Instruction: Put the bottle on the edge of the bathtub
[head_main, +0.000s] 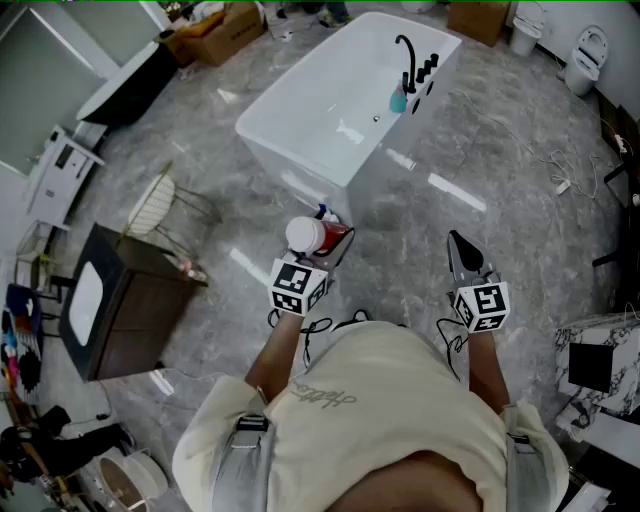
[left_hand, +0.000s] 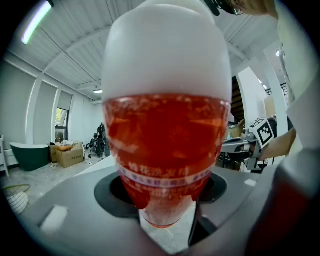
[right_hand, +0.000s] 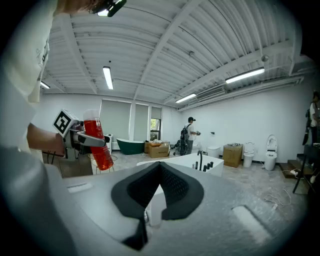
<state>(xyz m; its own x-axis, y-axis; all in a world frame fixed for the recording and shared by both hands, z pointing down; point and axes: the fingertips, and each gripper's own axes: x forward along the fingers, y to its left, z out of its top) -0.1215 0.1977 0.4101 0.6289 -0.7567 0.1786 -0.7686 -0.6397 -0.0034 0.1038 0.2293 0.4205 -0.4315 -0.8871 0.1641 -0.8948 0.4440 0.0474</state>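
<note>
My left gripper (head_main: 322, 252) is shut on a clear bottle (head_main: 318, 237) of red liquid with a white end, held in the air above the floor short of the white bathtub (head_main: 292, 152). In the left gripper view the bottle (left_hand: 167, 130) fills the picture, wedged between the jaws of the gripper (left_hand: 167, 202). My right gripper (head_main: 460, 250) hangs shut and empty to the right. In the right gripper view its jaws (right_hand: 159, 186) are closed, the bottle (right_hand: 97, 142) shows at the left, and the bathtub (right_hand: 186, 164) stands ahead.
A black faucet (head_main: 405, 62) and a small blue item sit at the tub's far end. A dark cabinet (head_main: 120, 300) and wire stand (head_main: 160, 205) are at the left, and cables (head_main: 560, 170) lie on the floor at right. A person (right_hand: 189, 132) stands far off by a green tub (right_hand: 131, 146).
</note>
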